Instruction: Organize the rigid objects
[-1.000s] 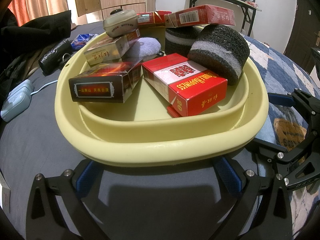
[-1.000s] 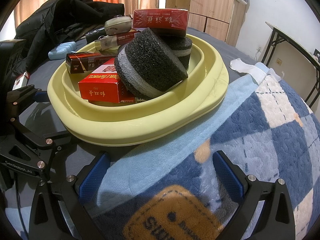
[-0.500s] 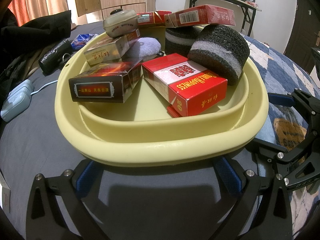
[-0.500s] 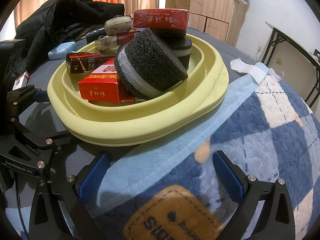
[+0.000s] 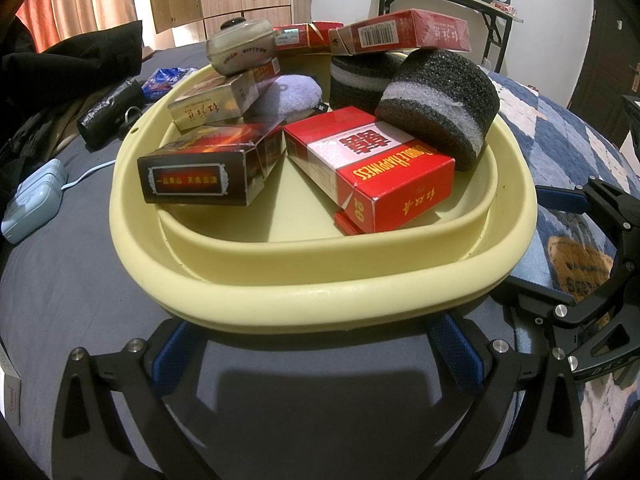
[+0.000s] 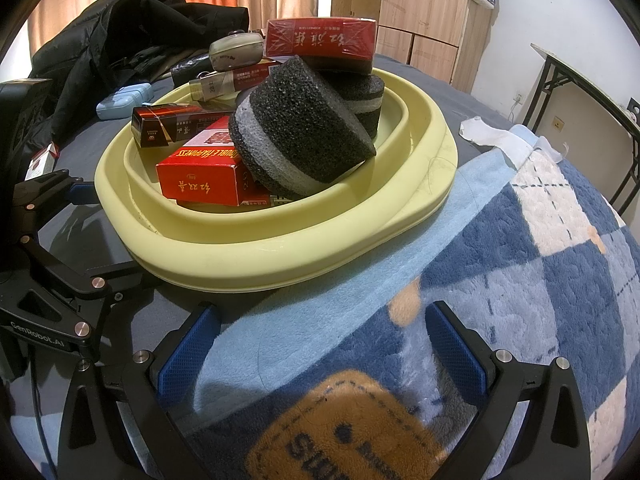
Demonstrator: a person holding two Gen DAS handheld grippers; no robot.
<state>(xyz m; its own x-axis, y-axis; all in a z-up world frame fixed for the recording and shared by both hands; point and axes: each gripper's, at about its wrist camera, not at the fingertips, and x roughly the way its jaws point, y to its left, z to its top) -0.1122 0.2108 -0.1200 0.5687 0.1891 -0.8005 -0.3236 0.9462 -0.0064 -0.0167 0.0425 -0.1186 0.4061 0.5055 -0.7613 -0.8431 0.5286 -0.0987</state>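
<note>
Comparing with a second ago, nothing has moved: both the left gripper [image 5: 316, 350] and the right gripper [image 6: 318, 340] stay with jaws spread wide, holding nothing, just short of the yellow basin [image 5: 320, 280] on the bed. Cigarette boxes [image 5: 370, 168] and black sponges [image 5: 440, 104] already sit piled inside, so the sorting looks finished or paused.

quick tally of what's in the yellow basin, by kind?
In the yellow basin:
Cardboard packs: 5 (Double Happiness pack, dark pack, gold pack, top red pack, rear red pack)
Black sponges: 2
Lavender puff: 1
Small tin: 1
Total: 9
</note>
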